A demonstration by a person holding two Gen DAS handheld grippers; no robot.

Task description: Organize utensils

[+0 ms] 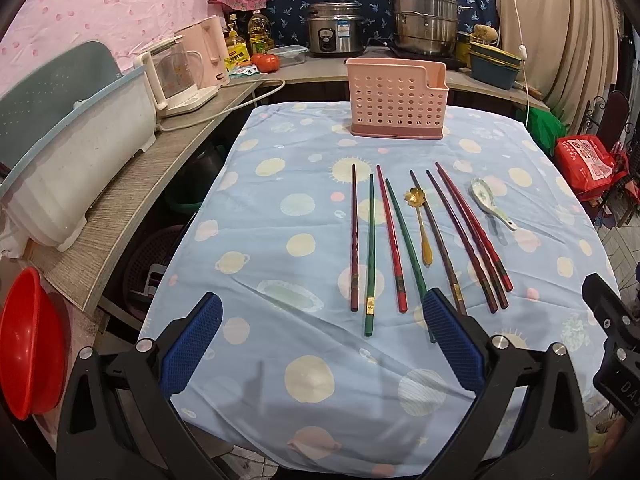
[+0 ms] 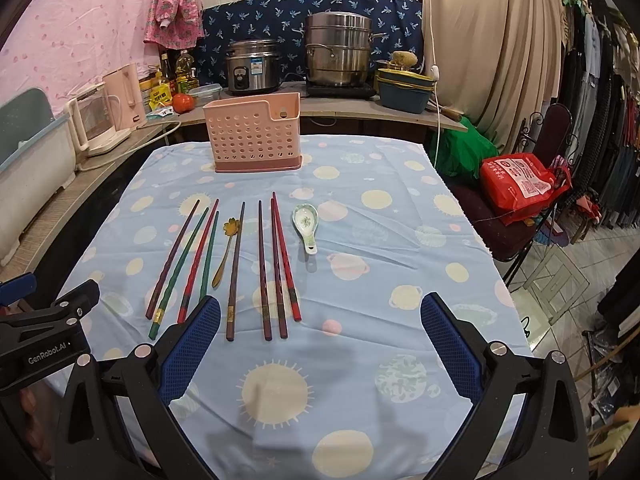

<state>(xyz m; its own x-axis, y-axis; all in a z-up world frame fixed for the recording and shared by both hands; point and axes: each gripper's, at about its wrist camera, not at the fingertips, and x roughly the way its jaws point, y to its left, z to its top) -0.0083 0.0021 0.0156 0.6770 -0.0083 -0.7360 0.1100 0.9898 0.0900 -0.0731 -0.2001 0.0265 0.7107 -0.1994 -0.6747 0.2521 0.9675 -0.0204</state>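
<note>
On the table (image 2: 400, 208), where the chopsticks (image 2: 276, 264) and two spoons lie loose in a row short of the empty pink holder (image 2: 252, 136), both wide-open, empty grippers, left gripper (image 1: 320, 344) and right gripper (image 2: 320, 344), are best lowered squarely across one thick end, so that neighbours are left undisturbed.

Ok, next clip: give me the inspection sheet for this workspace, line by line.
Surface: table under a blue planet-print cloth, creased.
Job's things: eight chopsticks lying side by side; gold spoon among them; ceramic spoon at their right; pink perforated holder upright at the far edge, contents not visible.
Clutter: nothing seen on the cloth.
Grippers: left hand-held gripper and right hand-held gripper both open, above the near edge, holding nothing.
Cables: white cord hanging at the right, off the table.
Surroundings: rice cooker, steel steamer pot, kettle on the counter.
</note>
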